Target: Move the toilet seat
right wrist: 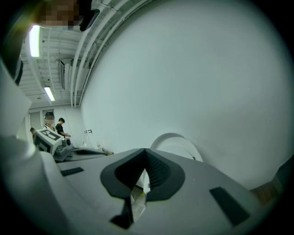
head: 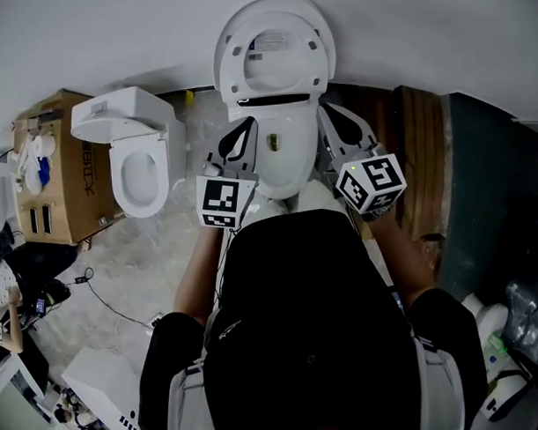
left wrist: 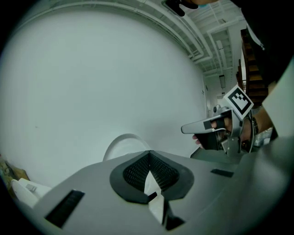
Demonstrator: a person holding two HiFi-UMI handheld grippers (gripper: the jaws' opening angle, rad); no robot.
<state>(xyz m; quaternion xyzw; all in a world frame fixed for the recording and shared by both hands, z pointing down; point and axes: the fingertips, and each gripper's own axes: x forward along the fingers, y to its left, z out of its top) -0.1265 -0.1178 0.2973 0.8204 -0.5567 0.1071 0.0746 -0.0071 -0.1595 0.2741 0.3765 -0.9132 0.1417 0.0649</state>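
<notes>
Toilet seat (head: 274,53) stands raised by wall (head: 113,39), top centre. Left gripper (head: 242,136) & right gripper (head: 338,123) flank bowl (head: 280,156) below, both clenched, empty; fits seat just put up or abt to come down. Any contact: rim, both sides evenly; wall behind, second toilet (head: 139,166) at left, so free swing prob only down over bowl.

The left gripper (left wrist: 149,158) fills the lower part of the view, its grey jaws pressed together so the black ribbed pads meet along one line. Just behind the tips rises a rounded white edge, the toilet seat (left wrist: 123,141), against a plain pale wall (left wrist: 101,78). At the right a hand (left wrist: 201,139) holds the right gripper (left wrist: 189,129), with its marker cube (left wrist: 239,101) above. Pipes (left wrist: 193,32) run along the ceiling, top right.
</notes>
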